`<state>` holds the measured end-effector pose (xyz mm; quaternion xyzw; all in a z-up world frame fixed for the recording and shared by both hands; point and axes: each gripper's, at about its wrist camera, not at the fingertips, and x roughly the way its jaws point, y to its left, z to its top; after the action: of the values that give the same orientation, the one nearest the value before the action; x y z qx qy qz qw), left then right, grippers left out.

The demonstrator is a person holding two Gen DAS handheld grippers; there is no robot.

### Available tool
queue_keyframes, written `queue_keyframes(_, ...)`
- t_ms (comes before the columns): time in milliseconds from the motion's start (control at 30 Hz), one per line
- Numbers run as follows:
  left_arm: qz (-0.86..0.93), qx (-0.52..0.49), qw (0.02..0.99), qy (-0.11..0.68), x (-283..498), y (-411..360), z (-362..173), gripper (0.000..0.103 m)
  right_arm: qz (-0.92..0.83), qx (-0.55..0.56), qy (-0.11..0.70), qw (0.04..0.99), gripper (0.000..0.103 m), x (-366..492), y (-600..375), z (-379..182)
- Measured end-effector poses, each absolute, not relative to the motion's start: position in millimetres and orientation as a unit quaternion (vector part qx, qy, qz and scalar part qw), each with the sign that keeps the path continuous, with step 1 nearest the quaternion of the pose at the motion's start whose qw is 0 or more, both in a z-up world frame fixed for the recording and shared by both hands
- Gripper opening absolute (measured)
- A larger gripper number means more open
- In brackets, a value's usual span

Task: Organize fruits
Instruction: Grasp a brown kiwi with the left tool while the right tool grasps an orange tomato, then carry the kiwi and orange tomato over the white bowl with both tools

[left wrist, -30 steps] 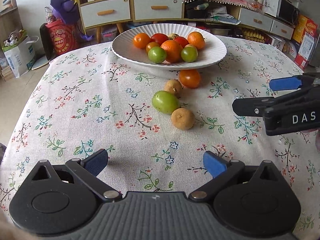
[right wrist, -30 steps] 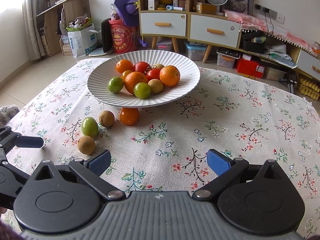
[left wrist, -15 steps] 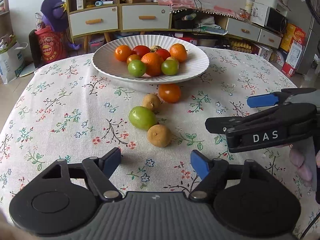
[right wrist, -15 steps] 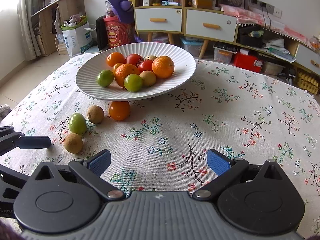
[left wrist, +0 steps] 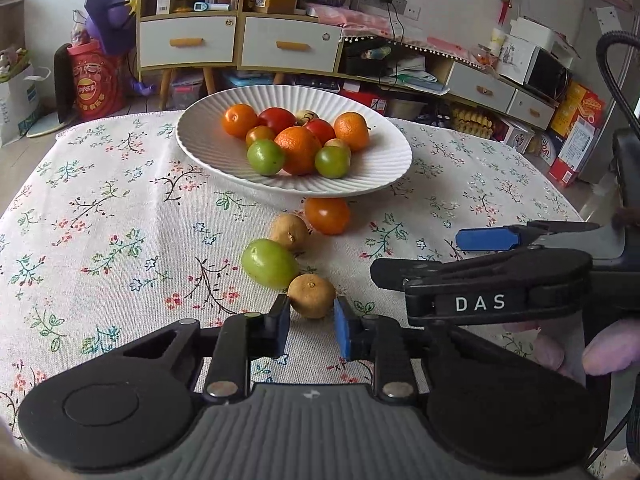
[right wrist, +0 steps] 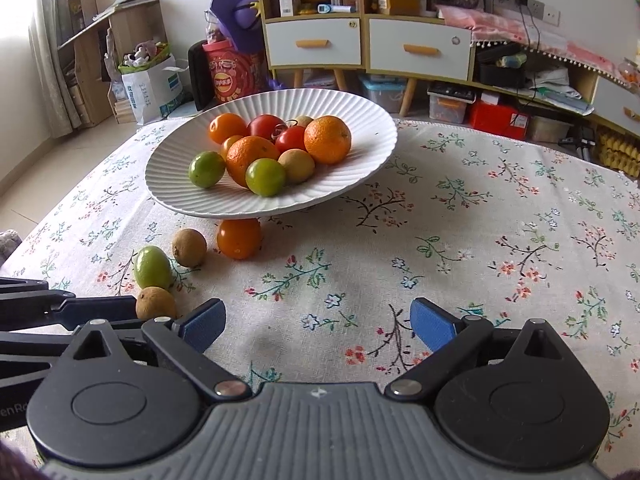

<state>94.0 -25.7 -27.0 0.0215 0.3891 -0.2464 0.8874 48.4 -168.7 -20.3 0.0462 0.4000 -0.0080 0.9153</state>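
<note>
A white ribbed plate point(left wrist: 200, 148) point(right wrist: 168, 184) holds several orange, red and green fruits. In front of it on the tablecloth lie an orange tomato point(left wrist: 327, 215), a brown fruit point(left wrist: 289, 231), a green fruit point(left wrist: 269, 263) and a nearer brown fruit point(left wrist: 311, 294) point(right wrist: 155, 303). My left gripper point(left wrist: 311, 314) is shut on that nearer brown fruit, a blue pad against each side. My right gripper point(right wrist: 318, 312) hovers over bare cloth to the right of the loose fruits. Its jaws are closing a little, still wide apart with nothing between them.
The flowered tablecloth point(right wrist: 460, 248) stretches to the right of the plate. Beyond the table's far edge stand a cabinet with drawers point(left wrist: 240, 44), boxes and bags. Gloved fingers point(left wrist: 608, 350) hold the right gripper's handle.
My left gripper came forward to the nearer brown fruit and its jaws closed from wide open onto it. The right gripper stayed put, its jaws slightly narrower.
</note>
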Motion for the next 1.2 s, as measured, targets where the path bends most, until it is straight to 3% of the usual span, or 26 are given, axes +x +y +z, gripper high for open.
queue_keyframes(700,-0.238,-0.007,0.883,0.404,99.8,-25.4,-25.4,0.025,0.060,0.062,0.389,0.917,0.031,73.7,-153.1,-15.1)
queue_keyframes(1200,-0.226,0.015,0.889,0.398,94.0,-4.0,-21.2,0.025,0.051,0.046,0.398,0.915,0.025,76.7,-145.4,-11.0)
